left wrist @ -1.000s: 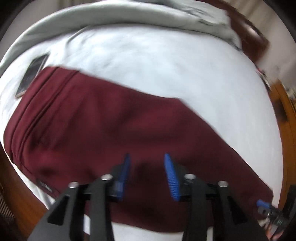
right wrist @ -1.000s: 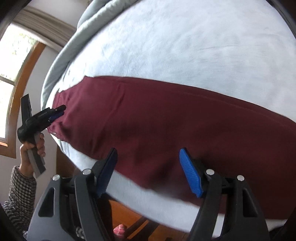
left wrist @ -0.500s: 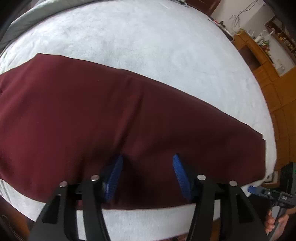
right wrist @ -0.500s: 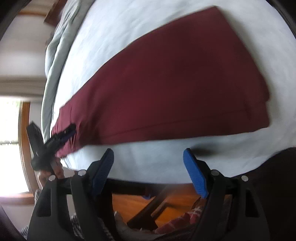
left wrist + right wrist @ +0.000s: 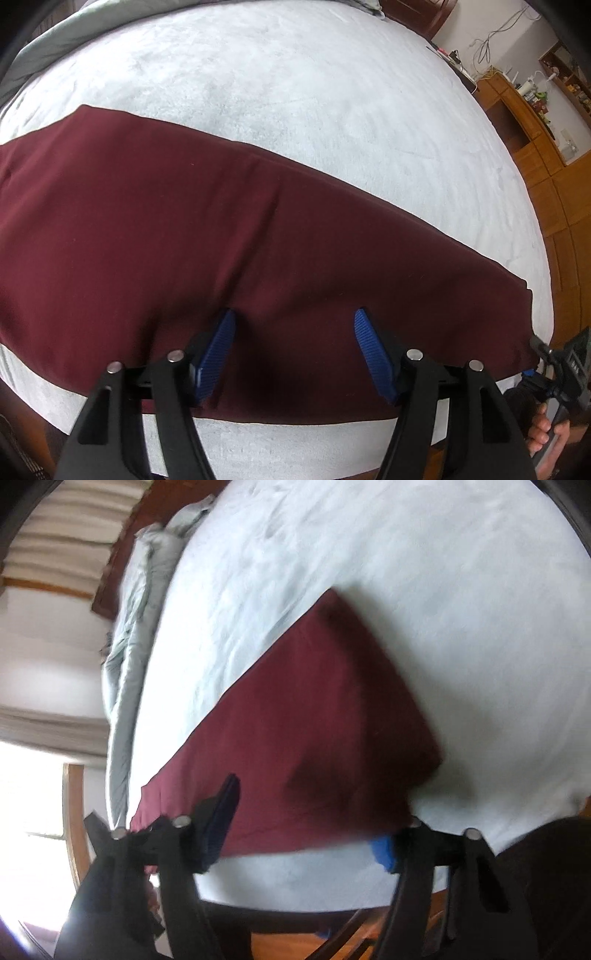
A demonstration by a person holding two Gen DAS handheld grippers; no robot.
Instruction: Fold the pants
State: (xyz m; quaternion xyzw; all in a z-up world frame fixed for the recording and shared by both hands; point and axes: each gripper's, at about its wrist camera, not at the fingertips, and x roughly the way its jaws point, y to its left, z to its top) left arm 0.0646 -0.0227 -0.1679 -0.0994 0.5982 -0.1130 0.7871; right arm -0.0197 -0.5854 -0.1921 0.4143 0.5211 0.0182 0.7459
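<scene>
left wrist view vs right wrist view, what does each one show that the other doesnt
Only the left wrist view shows the wooden cabinets, wall cables and the hand holding the right gripper. Only the right wrist view shows the bright window and the curtain. Both show the maroon pants flat on the white bed, the grey blanket and an open gripper, the left gripper over the fabric.

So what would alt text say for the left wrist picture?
Maroon pants lie flat along the near edge of a white bed. The left gripper, open, hovers just above them, and the right gripper sits at their far right end.
</scene>
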